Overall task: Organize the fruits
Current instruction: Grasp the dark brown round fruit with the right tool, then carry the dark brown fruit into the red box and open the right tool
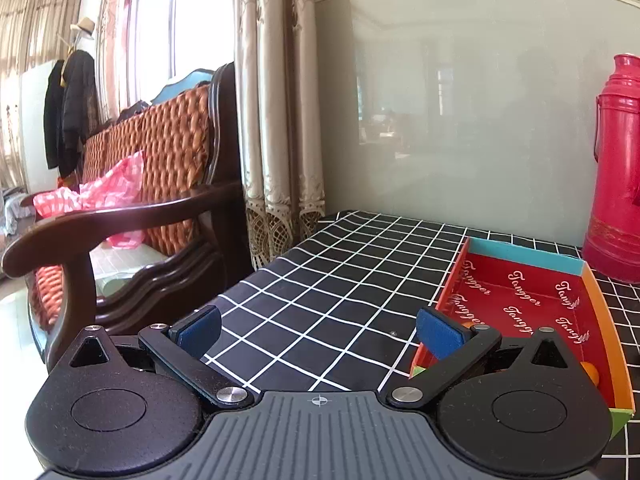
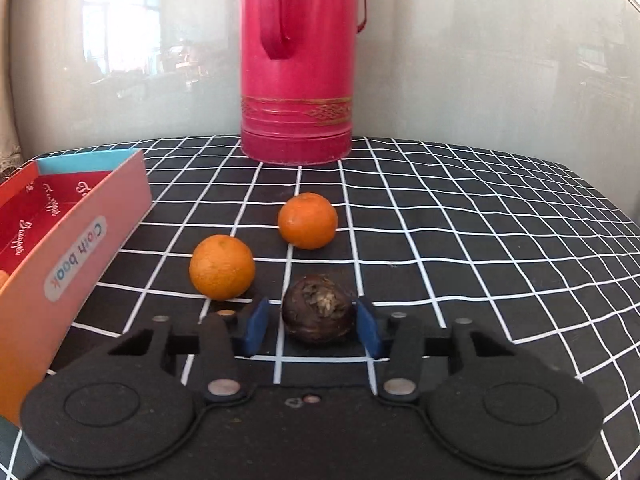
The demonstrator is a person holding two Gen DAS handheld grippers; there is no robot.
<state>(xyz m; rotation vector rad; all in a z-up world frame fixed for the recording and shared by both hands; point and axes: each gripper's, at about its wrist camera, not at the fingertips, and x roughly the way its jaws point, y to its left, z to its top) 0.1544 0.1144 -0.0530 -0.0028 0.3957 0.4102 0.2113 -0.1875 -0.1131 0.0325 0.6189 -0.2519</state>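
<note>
Closest to the left wrist camera, the left gripper (image 1: 318, 330) has its blue pads (image 1: 439, 336) standing wide apart with nothing between them, only the black tablecloth (image 1: 340, 280) with its white grid below. To the right of that gripper lies an open box (image 1: 592, 288) with a red floor, an orange side wall and a light blue far wall; the right pad overlaps its near corner in the picture. A bit of orange fruit (image 1: 591, 372) shows inside the box at its near end, mostly hidden behind the gripper's body. A tall red flask (image 1: 614, 168) stands upright beyond the box at the far right. Off the table to the left are a wooden chair (image 1: 132, 216) with woven cushions and a curtain (image 1: 276, 120).

Nearest the right wrist camera, the right gripper (image 2: 316, 326) has its pads drawn in around a dark brown, rough fruit (image 2: 319, 314) that sits on the cloth. The right pad looks to be against the fruit, while a narrow gap remains at the left pad, so it is not clamped. Just beyond, a near orange (image 2: 222, 267) lies to the left and a far orange (image 2: 307, 221) sits further back, the two apart. The box stands at the left, the flask upright at the back.
</note>
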